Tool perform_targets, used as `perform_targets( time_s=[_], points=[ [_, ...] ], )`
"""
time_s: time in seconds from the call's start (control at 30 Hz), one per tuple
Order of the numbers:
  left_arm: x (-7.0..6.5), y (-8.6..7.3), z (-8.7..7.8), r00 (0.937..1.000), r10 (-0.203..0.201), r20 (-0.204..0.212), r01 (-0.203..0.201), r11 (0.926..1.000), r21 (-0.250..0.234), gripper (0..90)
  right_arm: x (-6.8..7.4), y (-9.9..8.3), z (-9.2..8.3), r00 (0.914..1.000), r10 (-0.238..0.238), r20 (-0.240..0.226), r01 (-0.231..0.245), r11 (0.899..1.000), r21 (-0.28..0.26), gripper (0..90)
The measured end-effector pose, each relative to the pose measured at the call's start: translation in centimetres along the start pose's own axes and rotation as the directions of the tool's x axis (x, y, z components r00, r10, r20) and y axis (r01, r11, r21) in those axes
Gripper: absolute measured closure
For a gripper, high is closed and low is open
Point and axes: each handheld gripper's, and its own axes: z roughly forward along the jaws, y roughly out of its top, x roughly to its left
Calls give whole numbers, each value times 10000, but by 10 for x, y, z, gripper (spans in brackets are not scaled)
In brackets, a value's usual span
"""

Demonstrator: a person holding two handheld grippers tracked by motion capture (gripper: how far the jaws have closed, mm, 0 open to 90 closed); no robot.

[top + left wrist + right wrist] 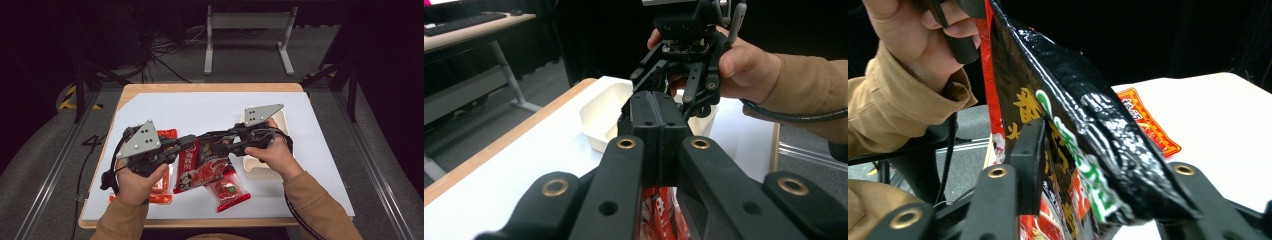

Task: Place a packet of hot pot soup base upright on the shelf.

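The left gripper [187,142] was clamped tight on the edge of a black and red snack bag [202,162], lifting it off the table. The right gripper [220,145] had its jaws around the bag's far side (whether the pads pressed it could not be told). Beneath lay a white sheet [200,107] over a wooden table [210,87], with a white tray [260,170] beside the right hand and more red packets [230,192] nearby. Beyond, grey carpet, cables and a dark room.
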Motion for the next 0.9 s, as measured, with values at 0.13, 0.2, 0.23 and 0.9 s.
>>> perform_targets(
  time_s=[0.13,0.2,0.23,0.9],
  points=[
    [0,0,0,10000,8,-26,-8,10000,-56,899,0,1,-1,10000,31,5,-31,10000,54,632],
    [1,0,-1,10000,27,-38,-28,9999,-109,899,0,1,-1,10000,22,5,-22,10000,41,643],
    [1,0,-2,10000,-48,3,48,9999,-132,899,0,2,-2,10000,22,-14,-22,10000,32,657],
    [7,-2,-2,9989,-368,273,376,9988,-303,848,4,12,-16,9990,-430,157,428,9990,133,783]
  ],
)
